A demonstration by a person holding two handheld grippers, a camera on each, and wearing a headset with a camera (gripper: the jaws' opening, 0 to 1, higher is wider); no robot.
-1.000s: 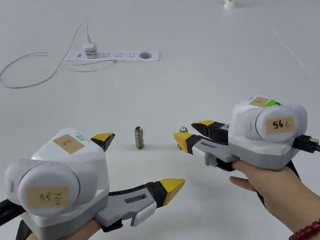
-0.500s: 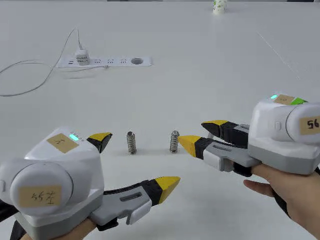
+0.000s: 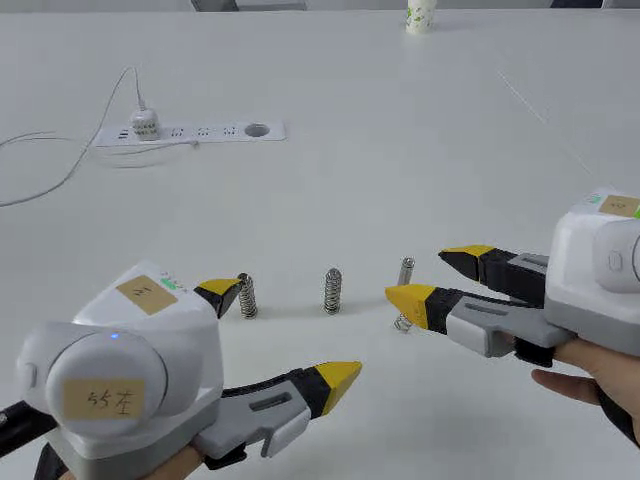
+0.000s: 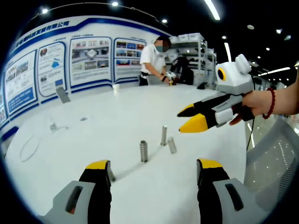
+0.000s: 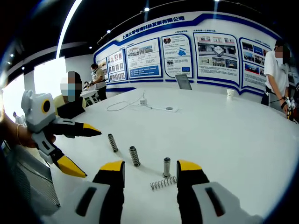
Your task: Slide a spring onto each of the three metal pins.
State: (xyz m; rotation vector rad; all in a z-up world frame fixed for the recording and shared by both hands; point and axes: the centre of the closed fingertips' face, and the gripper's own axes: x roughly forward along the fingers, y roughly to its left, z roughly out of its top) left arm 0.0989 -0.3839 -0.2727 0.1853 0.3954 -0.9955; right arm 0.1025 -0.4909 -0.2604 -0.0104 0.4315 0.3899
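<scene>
Three metal pins stand in a row on the white table [image 3: 330, 200]. The left pin [image 3: 246, 296] and the middle pin [image 3: 332, 290] each carry a spring. The right pin [image 3: 406, 270] is bare, and a loose spring [image 5: 163, 183] lies on the table at its foot. My right gripper [image 3: 435, 277] is open, its tips just right of the bare pin, which shows between its jaws in the right gripper view [image 5: 167, 167]. My left gripper [image 3: 280, 335] is open and holds nothing, with one tip beside the left pin [image 4: 110, 172].
A white power strip [image 3: 190, 131] with a plugged charger and a trailing cable lies at the far left of the table. A paper cup [image 3: 421, 14] stands at the far edge. People stand beyond the table [image 5: 70, 100].
My right gripper has drawn back to the right along the row, uncovering the middle pin and then the bare pin. The head camera has shifted. The left gripper has stayed near the left pin.
</scene>
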